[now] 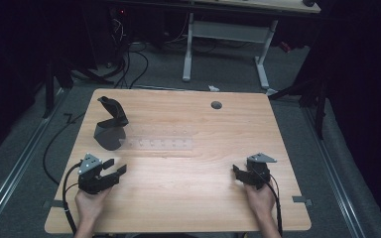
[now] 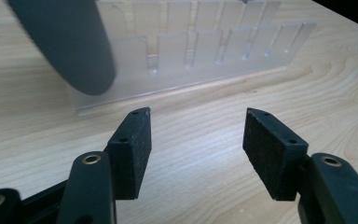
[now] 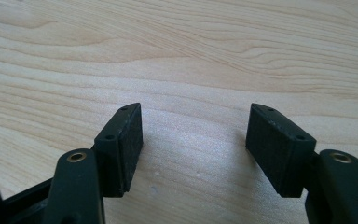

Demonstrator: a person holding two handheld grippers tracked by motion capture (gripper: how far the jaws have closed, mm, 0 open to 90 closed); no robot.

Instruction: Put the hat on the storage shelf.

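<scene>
A clear plastic rack with a row of slots lies flat across the middle of the wooden table. At its left end stands a dark grey stand with a cone base and a bent arm. My left gripper is open just in front of the rack's left end, nothing between its jaws. In the left gripper view the rack lies a little beyond my open left gripper, and the grey stand's base is at the upper left. My right gripper is open at the front right, over bare wood.
A round cable hole sits near the table's far edge. Behind the table stand a white desk frame and loose cables on the floor. Cables trail from both grippers over the table's front edge.
</scene>
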